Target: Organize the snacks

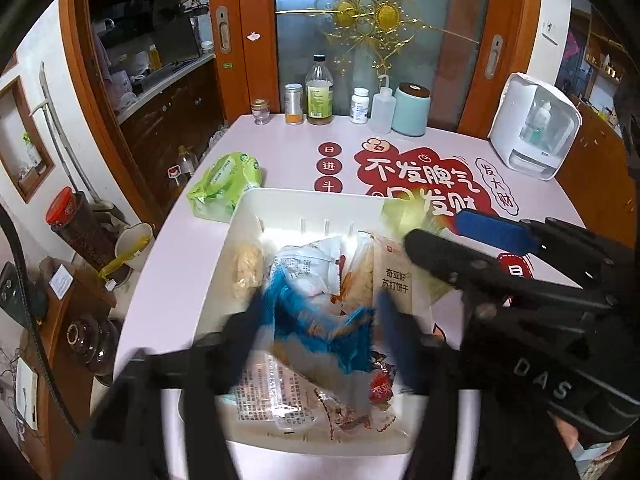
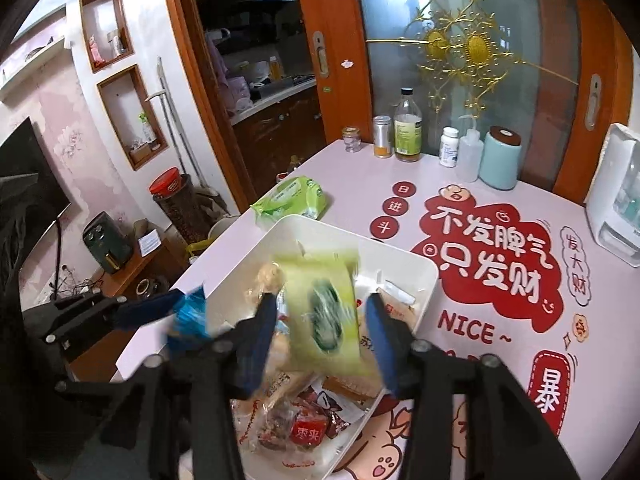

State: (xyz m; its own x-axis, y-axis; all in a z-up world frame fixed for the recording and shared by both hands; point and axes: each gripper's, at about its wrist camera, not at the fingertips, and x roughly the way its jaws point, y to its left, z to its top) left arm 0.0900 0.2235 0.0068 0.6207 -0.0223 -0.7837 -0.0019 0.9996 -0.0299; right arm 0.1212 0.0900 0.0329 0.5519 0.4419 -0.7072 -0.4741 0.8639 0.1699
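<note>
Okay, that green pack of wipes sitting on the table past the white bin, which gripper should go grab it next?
Left, probably. The green wipes pack lies beyond the bin's left corner, on the left gripper's side. The right gripper would have to cross over. Both look open, with blurred snack packets between their fingers.

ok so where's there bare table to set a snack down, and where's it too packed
Bare tabletop lies between the green wipes pack and the row of bottles at the back edge, and again between the white bin and the white dispenser, over the red print. The bin is crowded: snack packets piled inside, both grippers over it.
</note>
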